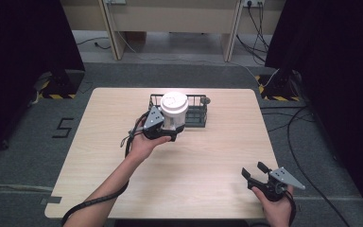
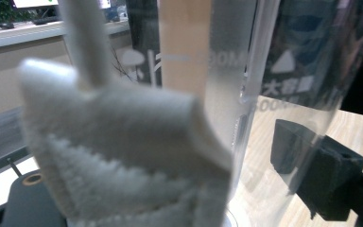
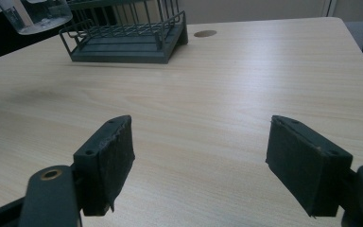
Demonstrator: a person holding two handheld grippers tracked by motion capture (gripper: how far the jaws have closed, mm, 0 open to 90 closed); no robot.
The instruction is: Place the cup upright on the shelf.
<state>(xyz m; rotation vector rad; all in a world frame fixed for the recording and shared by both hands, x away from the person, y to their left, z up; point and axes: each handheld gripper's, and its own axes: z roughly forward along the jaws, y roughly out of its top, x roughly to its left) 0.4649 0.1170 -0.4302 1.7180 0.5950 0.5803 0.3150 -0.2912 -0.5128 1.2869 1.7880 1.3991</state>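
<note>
Tabletop; clear cup (image 2: pixel 246 71) marked "300ML".

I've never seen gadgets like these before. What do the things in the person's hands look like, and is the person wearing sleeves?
Each hand holds a black device: the left gripper and right gripper. Both have two flat, blocky black jaws, a grey three-cornered plate on top, and a black cable trailing back along the forearm. Brass-coloured rivets sit near the jaw bases. The forearms are bare, no sleeves.

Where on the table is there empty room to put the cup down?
Lots of bare wood lies between the left gripper holding the clear cup and the open right gripper. The table is also bare along its left side and right of the black wire basket. It is crowded only at the basket, at the far middle.
</note>
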